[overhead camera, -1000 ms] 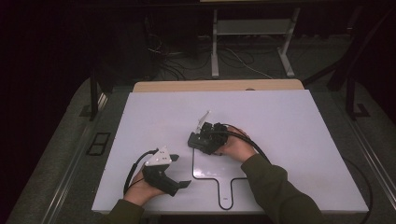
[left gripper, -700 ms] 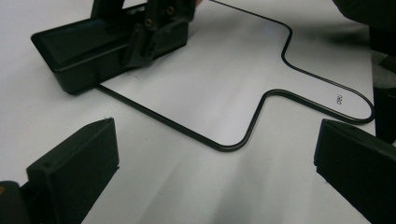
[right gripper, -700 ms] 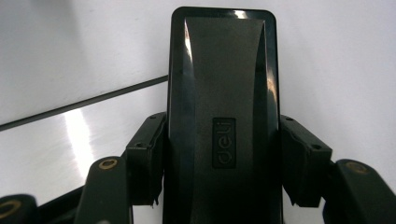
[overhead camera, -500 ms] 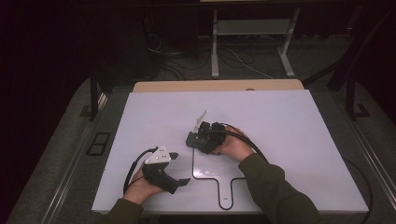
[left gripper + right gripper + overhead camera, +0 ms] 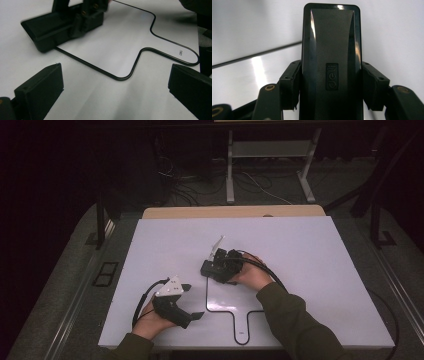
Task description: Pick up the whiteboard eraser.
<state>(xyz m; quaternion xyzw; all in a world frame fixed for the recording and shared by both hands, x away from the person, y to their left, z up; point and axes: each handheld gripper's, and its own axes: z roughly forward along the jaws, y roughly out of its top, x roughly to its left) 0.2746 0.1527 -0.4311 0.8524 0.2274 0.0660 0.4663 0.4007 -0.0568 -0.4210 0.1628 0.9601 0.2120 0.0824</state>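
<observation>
— Black plastic, long and glossy: a stapler (image 5: 331, 37), caught flat between the jaws of the right claw (image 5: 331, 90).

— Gripped how?

— Pinched from both long sides, pads pressed tight against the flanks, closed as far as the body allows. Small raised label facing up, rounded end pointing away from the hand.

— And where on the table (image 5: 310, 250)?

— Near the middle of the white top, at the upper left corner of a thin black outline (image 5: 130, 75) drawn there. Seen from the left claw's side, sits low across that corner, with the line running in under it. Resting or just clear of the surface: cannot tell.

— Shape of that outline?

— Rounded square with a short handle towards the near edge, like a paddle. Nothing but bare white inside it.

— Left claw (image 5: 192, 301)?

— Wide open, holding nothing. Lies low on the table near the front left, just left of the outline's handle, jaws aimed across at the stapler. Only white table and a stretch of the line between the two pads.

— Apart from the other one?

— Well apart. Left hand (image 5: 150, 322) wrapped round the grip from below, right hand (image 5: 252, 275) behind the stapler, dark sleeve over the outline's right side.
</observation>
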